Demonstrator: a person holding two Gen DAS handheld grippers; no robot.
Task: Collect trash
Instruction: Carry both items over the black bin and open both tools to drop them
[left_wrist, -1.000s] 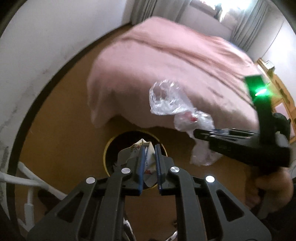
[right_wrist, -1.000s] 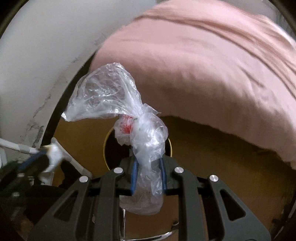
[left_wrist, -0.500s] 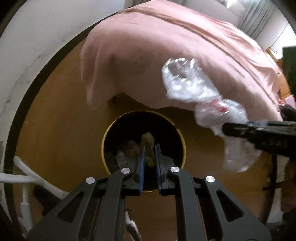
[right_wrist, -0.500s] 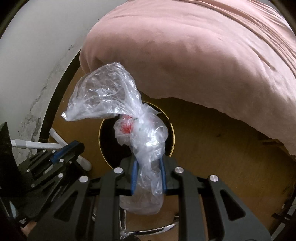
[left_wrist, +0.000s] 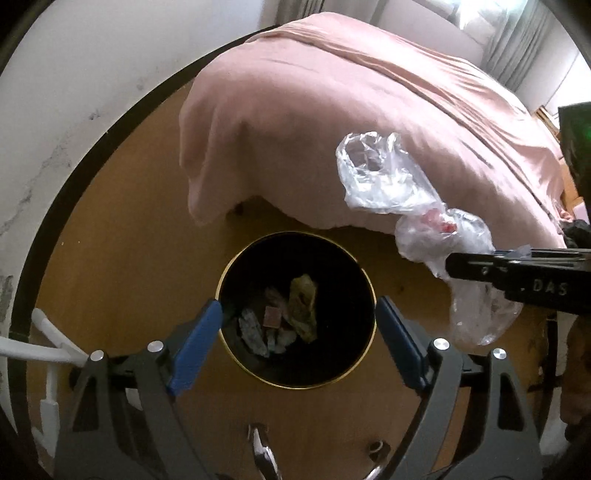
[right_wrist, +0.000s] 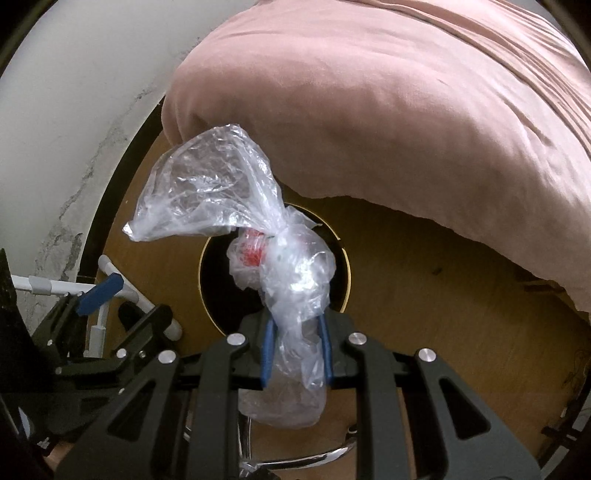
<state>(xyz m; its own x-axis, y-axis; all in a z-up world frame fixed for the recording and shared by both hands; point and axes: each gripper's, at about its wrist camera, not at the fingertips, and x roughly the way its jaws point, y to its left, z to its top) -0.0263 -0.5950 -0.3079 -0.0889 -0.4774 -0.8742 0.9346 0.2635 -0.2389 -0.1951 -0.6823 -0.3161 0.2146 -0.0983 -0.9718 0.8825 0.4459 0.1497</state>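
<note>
On the floor near the bed corner, the bin (left_wrist: 295, 310) already holds some scraps. Above it, the left gripper (left_wrist: 299, 325) has its jaws wide apart and empty. The right gripper (right_wrist: 295, 343) is clamped on the plastic bag (right_wrist: 236, 206), not yet dropped.

A bin (left_wrist: 295, 384) stands on the floor (left_wrist: 122, 229) just before the bed (left_wrist: 351, 110), scraps (left_wrist: 291, 314) lying in it. A plastic bag (right_wrist: 255, 258) hangs above, apparently right of the bin, between the right gripper's (right_wrist: 295, 350) fingers.

Left gripper (left_wrist: 297, 325) fingers (left_wrist: 194, 345) spread above bin (left_wrist: 295, 236).
</note>
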